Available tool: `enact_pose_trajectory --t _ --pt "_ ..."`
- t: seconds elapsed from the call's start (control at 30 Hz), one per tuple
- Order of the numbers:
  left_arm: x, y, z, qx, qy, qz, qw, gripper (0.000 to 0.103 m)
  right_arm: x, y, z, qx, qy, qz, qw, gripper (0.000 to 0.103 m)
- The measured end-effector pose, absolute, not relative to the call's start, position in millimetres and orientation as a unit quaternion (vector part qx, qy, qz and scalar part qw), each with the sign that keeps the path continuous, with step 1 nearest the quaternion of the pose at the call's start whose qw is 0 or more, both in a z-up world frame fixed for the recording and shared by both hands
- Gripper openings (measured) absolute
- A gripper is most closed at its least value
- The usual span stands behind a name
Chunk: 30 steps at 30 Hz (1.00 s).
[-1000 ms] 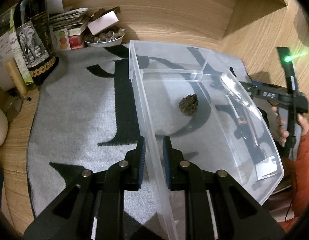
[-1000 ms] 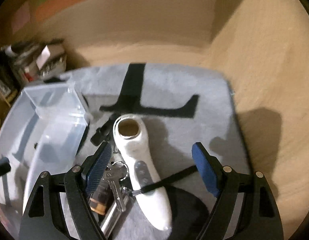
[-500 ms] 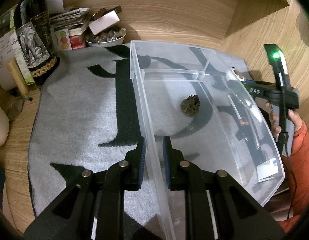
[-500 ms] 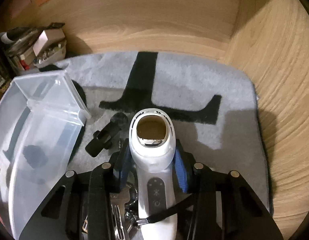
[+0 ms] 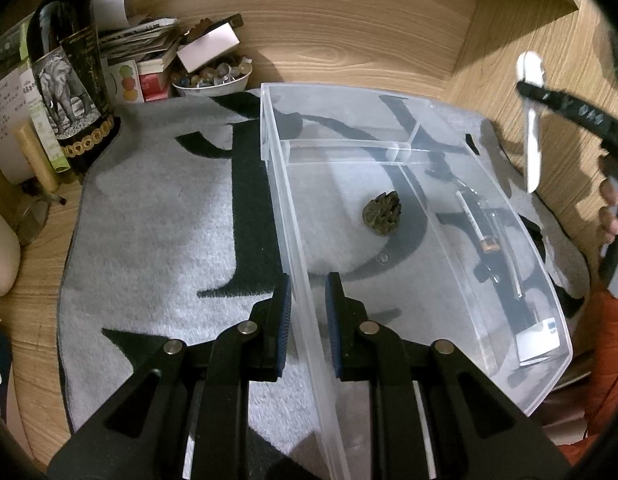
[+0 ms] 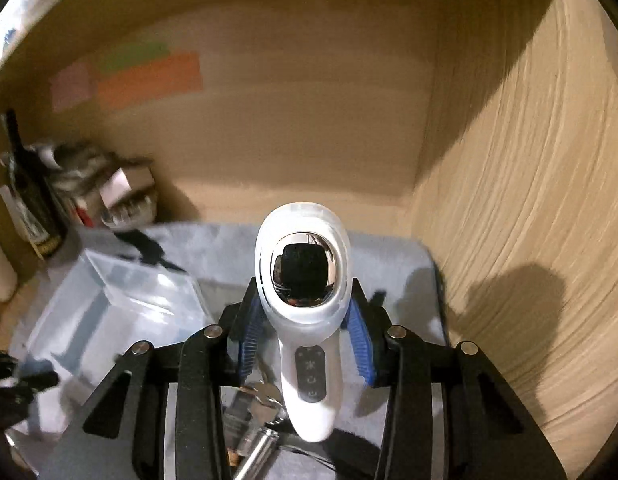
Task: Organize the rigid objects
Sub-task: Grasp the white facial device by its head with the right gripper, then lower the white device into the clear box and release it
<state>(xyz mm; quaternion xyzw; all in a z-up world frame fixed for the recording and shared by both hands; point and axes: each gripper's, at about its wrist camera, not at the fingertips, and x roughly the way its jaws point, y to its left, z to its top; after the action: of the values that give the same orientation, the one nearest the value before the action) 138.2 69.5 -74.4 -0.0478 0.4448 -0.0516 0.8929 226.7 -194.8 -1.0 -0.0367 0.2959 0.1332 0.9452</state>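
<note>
My left gripper is shut on the near wall of a clear plastic bin, one pad inside and one outside. A small brown pinecone-like piece lies on the bin's floor. My right gripper is shut on a white handheld device with a mirrored oval face and grey buttons, holding it above the grey mat. In the left wrist view the white device hangs blurred at the far right, above the bin's right side. Below it, keys and a metal cylinder lie on the mat.
A dark bottle, stacked papers and boxes, and a bowl of marbles crowd the back left corner. Wooden walls close in behind and on the right. A black pen-like item shows through the bin's right wall. The bin sits left of the right gripper.
The right gripper closed on the white device and lifted it off the mat, tilting upward. The left gripper stayed clamped on the bin wall.
</note>
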Motion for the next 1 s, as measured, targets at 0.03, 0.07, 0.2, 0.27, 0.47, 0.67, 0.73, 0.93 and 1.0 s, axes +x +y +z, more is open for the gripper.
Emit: enact_pose_trajectory --t 0.03,0.07,0.2,0.27,0.47,0.67,0.73,0.93,1.0 --pt "138 69 -74 -0.048 0.445 -0.052 0.893 0.017 224 -194 5 -0.034 0.289 0.138 0.947 0.036" --pt "138 69 -75 -0.047 0.445 -0.052 0.893 0.017 220 -193 11 -0.032 0.282 0.143 0.948 0.036" --pt "138 69 -74 -0.047 0.444 -0.051 0.893 0.017 206 -182 32 -0.03 0.252 0.175 0.951 0.036" --pt "138 69 -74 -0.047 0.443 -0.051 0.894 0.017 197 -171 40 -0.033 0.24 0.199 0.95 0.036" --pt "138 69 -74 -0.047 0.443 -0.051 0.894 0.017 171 -134 49 -0.055 0.225 0.265 0.936 0.036" --pt "139 69 -74 -0.046 0.443 -0.053 0.894 0.017 165 -91 25 -0.084 0.26 0.312 0.91 0.036" --pt "139 68 -74 -0.045 0.442 -0.053 0.894 0.017 167 -79 11 -0.096 0.283 0.32 0.899 0.036" --pt "138 69 -74 -0.046 0.44 -0.057 0.895 0.017 171 -53 -26 -0.137 0.351 0.337 0.863 0.036" --pt "138 69 -74 -0.048 0.439 -0.058 0.895 0.017 172 -47 -35 -0.151 0.369 0.343 0.851 0.036"
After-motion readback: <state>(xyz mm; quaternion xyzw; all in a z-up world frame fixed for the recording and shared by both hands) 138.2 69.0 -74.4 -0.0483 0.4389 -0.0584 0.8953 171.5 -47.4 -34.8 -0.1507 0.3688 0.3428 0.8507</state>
